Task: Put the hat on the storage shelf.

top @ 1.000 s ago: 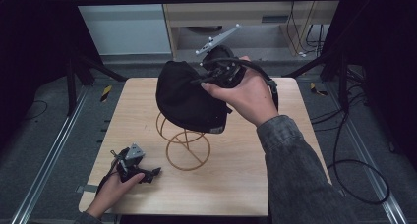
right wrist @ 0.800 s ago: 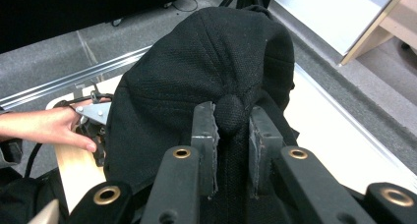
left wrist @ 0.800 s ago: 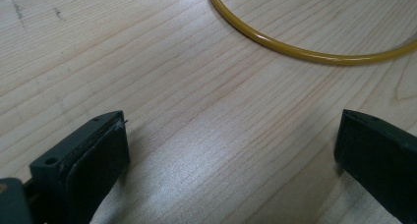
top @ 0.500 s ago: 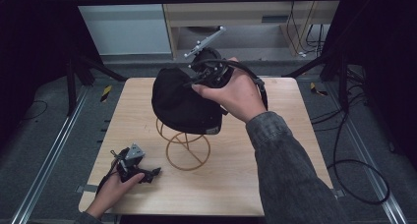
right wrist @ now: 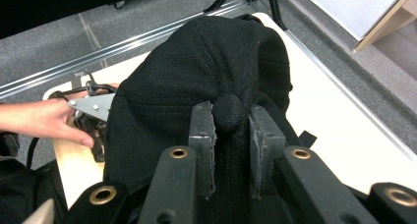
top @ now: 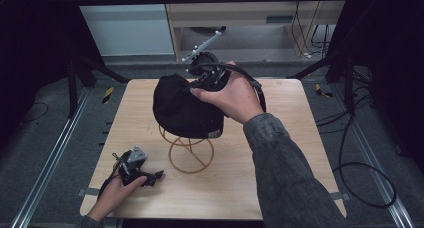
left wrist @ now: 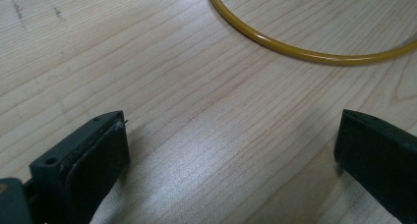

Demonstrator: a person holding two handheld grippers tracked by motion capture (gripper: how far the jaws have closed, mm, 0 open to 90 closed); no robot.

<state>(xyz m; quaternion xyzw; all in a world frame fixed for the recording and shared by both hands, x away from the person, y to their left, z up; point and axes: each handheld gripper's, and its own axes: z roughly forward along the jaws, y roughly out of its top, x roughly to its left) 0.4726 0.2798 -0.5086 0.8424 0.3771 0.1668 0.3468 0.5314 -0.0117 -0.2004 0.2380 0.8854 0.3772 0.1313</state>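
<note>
No text, brand, number or sign can be read anywhere. The black cap [top: 185,108] carries a small pale label [top: 214,134] at its lower edge, on the side away from the right gripper's fingers [right wrist: 201,130], but its print is too small to read.

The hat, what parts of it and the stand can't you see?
- Hat: the inside and the top of the wire stand are hidden under its cloth in the high view.
- Right gripper: its jaws pinch the hat's top, so the cloth between the pads is covered.
- Small label on the hat's rim: too small to read, high view.
- Stand's ring: cut off by the top edge, left gripper view.
</note>
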